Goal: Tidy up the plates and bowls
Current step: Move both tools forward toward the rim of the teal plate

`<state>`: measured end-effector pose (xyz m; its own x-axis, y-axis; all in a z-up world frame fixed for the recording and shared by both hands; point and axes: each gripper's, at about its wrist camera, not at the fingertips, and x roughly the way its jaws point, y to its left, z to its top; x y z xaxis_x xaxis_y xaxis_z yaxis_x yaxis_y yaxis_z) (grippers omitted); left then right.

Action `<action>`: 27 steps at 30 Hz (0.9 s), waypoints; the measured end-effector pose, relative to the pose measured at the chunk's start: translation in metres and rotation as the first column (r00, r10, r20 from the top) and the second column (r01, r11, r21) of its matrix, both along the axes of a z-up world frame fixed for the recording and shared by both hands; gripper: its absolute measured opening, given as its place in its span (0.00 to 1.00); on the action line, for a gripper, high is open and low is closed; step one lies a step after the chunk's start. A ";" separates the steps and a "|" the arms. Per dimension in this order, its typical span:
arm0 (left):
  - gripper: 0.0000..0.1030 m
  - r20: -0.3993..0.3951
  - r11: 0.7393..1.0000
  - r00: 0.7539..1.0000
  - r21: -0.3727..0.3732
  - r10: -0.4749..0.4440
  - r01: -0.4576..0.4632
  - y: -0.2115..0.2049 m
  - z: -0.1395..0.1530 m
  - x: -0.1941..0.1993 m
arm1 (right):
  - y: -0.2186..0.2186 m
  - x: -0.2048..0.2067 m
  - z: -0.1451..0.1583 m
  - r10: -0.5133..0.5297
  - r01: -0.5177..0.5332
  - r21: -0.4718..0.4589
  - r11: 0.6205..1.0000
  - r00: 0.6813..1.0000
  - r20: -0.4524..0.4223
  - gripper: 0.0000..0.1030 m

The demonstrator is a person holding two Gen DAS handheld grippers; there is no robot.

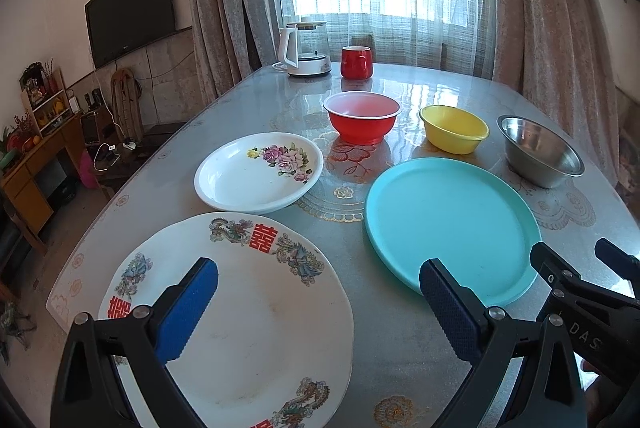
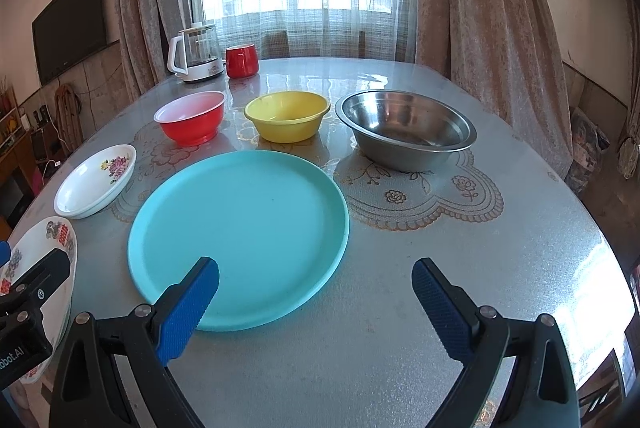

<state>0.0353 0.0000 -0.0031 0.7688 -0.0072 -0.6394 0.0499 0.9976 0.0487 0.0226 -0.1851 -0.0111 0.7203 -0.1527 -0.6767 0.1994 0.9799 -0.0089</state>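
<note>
A white plate with red characters and dragons (image 1: pixel 248 328) lies at the near left of the table; my left gripper (image 1: pixel 318 288) is open above its right part, empty. A white floral plate (image 1: pixel 256 173) lies behind it. A turquoise plate (image 1: pixel 448 224) lies in the middle; in the right wrist view it (image 2: pixel 240 228) is under my open, empty right gripper (image 2: pixel 316 288), whose left finger is over its near edge. A red bowl (image 2: pixel 191 117), a yellow bowl (image 2: pixel 287 115) and a steel bowl (image 2: pixel 404 127) stand in a row behind.
A glass kettle on a white base (image 2: pixel 198 55) and a red mug (image 2: pixel 241 61) stand at the table's far edge by the curtains. A lace mat (image 2: pixel 424 195) lies under the table's clear cover. The table edge drops off left toward a TV wall.
</note>
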 end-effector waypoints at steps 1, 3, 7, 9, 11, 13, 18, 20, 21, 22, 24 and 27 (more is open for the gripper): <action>0.99 0.000 1.000 1.000 -0.001 -0.001 0.001 0.000 0.000 0.000 | 0.000 0.000 0.000 0.000 0.000 0.001 1.000 1.000 0.001 0.96; 0.99 0.000 1.000 1.000 -0.002 -0.003 0.003 0.000 0.001 0.000 | -0.001 0.000 0.001 -0.001 0.001 0.004 1.000 1.000 0.004 0.96; 0.99 0.006 1.000 1.000 0.003 -0.011 0.011 -0.003 0.003 0.001 | -0.001 -0.001 0.000 0.001 -0.001 0.001 1.000 1.000 0.004 0.96; 0.99 0.007 1.000 1.000 0.004 -0.016 0.016 -0.003 0.004 0.001 | -0.001 -0.001 0.000 0.002 -0.002 0.003 1.000 1.000 0.002 0.96; 0.99 0.007 1.000 1.000 0.006 -0.021 0.021 -0.005 0.004 0.001 | -0.001 -0.001 0.000 0.003 -0.003 0.006 1.000 1.000 0.001 0.96; 0.99 0.007 1.000 1.000 0.011 -0.025 0.025 -0.007 0.005 0.002 | -0.002 -0.002 0.001 0.003 -0.003 0.007 1.000 1.000 0.003 0.96; 0.99 0.003 0.999 0.999 0.009 -0.040 0.040 -0.010 0.004 0.003 | -0.004 -0.002 0.001 0.001 -0.001 0.015 1.000 1.000 0.006 0.96; 0.99 0.001 0.999 0.999 0.008 -0.046 0.046 -0.012 0.004 0.003 | -0.006 -0.002 0.001 -0.001 0.001 0.021 1.000 1.000 0.005 0.96; 0.99 0.000 0.999 0.999 0.010 -0.047 0.047 -0.012 0.004 0.004 | -0.008 -0.002 0.000 -0.003 0.003 0.024 1.000 1.000 0.004 0.96; 0.99 -0.001 0.999 0.999 0.013 -0.047 0.047 -0.013 0.004 0.004 | -0.009 -0.002 0.000 -0.006 0.006 0.027 1.000 1.000 0.002 0.96; 0.99 -0.003 0.999 0.999 0.016 -0.052 0.052 -0.014 0.004 0.004 | -0.011 -0.001 -0.001 -0.009 0.009 0.032 0.999 1.000 -0.001 0.96; 0.99 -0.004 0.998 0.998 0.019 -0.066 0.066 -0.017 0.003 0.005 | -0.015 -0.001 -0.002 -0.013 0.013 0.037 0.999 1.000 -0.006 0.96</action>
